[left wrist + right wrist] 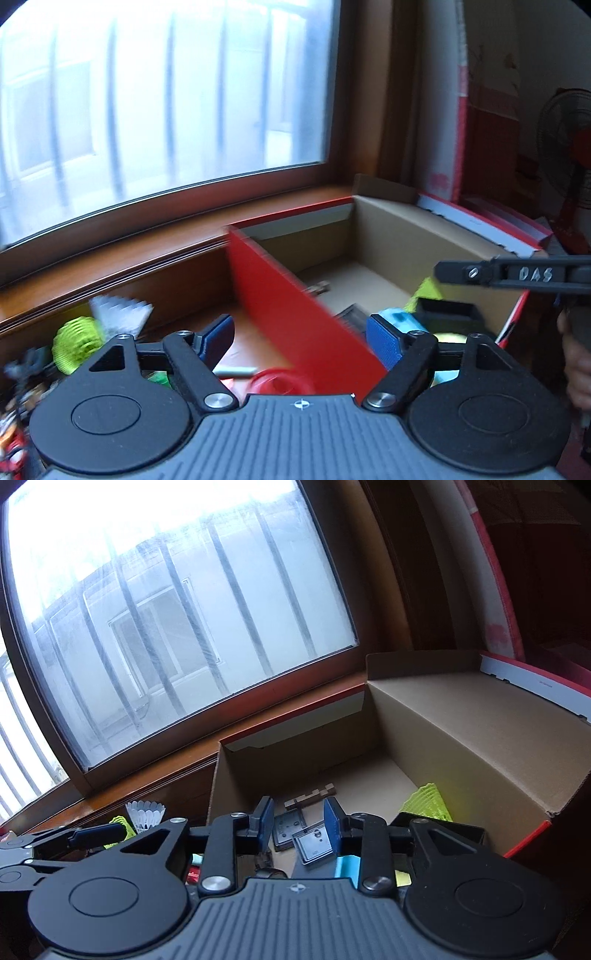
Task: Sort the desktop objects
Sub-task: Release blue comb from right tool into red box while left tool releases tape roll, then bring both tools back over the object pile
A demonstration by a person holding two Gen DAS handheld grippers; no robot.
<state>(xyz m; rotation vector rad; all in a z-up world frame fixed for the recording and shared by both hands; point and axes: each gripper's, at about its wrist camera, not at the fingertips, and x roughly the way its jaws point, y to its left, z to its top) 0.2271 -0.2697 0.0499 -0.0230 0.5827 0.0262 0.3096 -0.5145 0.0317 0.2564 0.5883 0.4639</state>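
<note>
On the left, a yellow-green shuttlecock [75, 345] and a white shuttlecock [120, 314] lie on the wooden sill. The left gripper [301, 338] stands wide, with nothing between its pads, over the red wall of the cardboard box [291, 314]. The right gripper [298, 825] is half open and empty above a dark square plate [314, 843] inside the box.

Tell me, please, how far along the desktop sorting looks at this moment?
Partly done. The cardboard box already holds a yellow-green shuttlecock, a wooden puzzle piece and dark square plates. Nothing is in hand: the left tongs and right tongs are both open and empty. Left on the desk outside: a white shuttlecock, a yellow-green coil and a red ring.
</note>
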